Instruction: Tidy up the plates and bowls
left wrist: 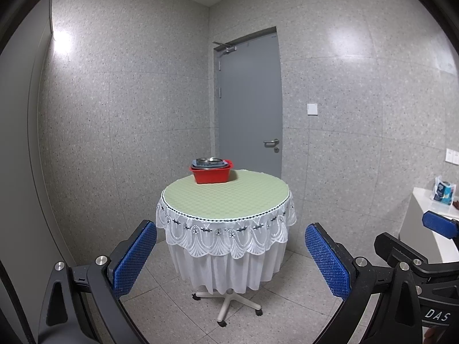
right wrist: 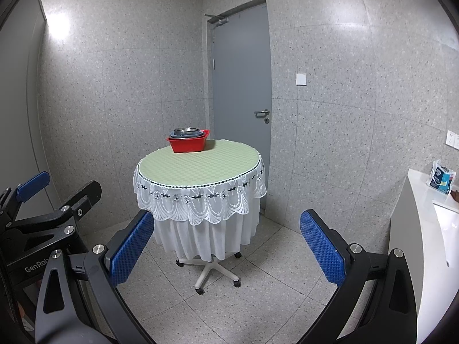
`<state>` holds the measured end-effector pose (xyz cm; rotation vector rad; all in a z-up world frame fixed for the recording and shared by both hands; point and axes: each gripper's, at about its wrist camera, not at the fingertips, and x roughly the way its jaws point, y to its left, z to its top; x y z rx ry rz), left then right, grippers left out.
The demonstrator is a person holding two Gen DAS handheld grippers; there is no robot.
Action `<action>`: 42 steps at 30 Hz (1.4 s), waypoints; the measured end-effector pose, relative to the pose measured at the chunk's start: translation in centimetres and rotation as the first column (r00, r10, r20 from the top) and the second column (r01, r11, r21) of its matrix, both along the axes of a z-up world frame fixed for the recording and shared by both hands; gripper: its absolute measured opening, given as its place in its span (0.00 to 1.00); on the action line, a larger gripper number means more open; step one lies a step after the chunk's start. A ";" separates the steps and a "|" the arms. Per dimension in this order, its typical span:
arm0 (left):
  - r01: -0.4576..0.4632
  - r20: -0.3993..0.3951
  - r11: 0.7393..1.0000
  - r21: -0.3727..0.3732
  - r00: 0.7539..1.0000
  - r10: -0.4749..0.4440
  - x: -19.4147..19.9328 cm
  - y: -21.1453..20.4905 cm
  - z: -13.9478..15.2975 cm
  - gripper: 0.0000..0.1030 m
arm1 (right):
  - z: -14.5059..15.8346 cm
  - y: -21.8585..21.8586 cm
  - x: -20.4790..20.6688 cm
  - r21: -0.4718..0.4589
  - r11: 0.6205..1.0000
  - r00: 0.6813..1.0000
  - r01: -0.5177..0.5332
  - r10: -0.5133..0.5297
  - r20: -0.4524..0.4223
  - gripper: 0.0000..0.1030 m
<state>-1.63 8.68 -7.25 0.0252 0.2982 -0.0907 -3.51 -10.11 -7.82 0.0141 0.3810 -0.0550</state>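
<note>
A red plastic tub (left wrist: 211, 174) (right wrist: 188, 142) stands at the far side of a small round table (left wrist: 226, 197) (right wrist: 200, 166) with a green top and white lace skirt. Stacked dishes sit inside it: a shiny metal bowl (left wrist: 208, 160) (right wrist: 186, 130) on top of dark plates. My left gripper (left wrist: 231, 246) is open, well short of the table, nothing between its blue pads. My right gripper (right wrist: 226, 238) is open too, also empty and held back from the table. Each gripper shows at the edge of the other's view.
A grey door (left wrist: 249, 100) (right wrist: 241, 71) is shut behind the table. A white counter (right wrist: 424, 229) (left wrist: 424, 218) runs along the right with a blue-and-white packet (right wrist: 441, 177) (left wrist: 444, 193) on it. The table rests on a wheeled base (right wrist: 213, 271). Tiled floor lies between me and it.
</note>
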 end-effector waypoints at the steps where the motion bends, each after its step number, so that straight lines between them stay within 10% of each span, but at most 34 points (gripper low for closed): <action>1: 0.001 0.000 1.000 0.000 1.000 -0.001 0.0 0.1 -0.1 0.99 | 0.0 -0.1 0.1 0.000 1.000 1.000 -0.001 0.001 -0.001 1.00; 42: -0.004 0.008 1.000 0.014 1.000 0.004 2.5 0.3 -0.7 0.99 | 0.0 -0.2 2.7 0.005 1.000 1.000 -0.013 0.013 -0.016 1.00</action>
